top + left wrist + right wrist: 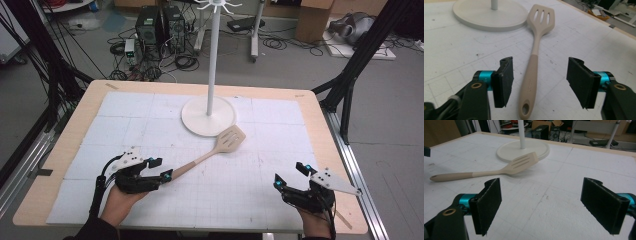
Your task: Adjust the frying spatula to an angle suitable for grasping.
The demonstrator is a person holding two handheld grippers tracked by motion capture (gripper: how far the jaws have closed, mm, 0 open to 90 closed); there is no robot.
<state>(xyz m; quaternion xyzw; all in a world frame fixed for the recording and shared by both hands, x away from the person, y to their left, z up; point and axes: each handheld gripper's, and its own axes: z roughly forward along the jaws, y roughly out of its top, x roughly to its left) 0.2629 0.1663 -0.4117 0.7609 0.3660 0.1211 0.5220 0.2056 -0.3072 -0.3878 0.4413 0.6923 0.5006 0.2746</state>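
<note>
A beige slotted spatula [216, 149] lies slantwise on the white gridded mat, its head by the rim of the white stand's round base [208, 116]. My left gripper [163, 168] is at the handle's near end. In the left gripper view the spatula handle [531, 80] runs between the two black pads of the left gripper [541, 80], which stand apart from it on both sides, so the gripper is open. My right gripper [289, 174] rests low at the front right, open and holding nothing. In the right gripper view the right gripper [544, 205] faces the spatula [499, 171] from a distance.
The stand's white pole [212, 60] rises from the base with hooks at its top. The mat lies on a wooden table [320, 130] with edges on all sides. Beyond it are black tripod legs [350, 75], computer towers [160, 27] and cables on the floor.
</note>
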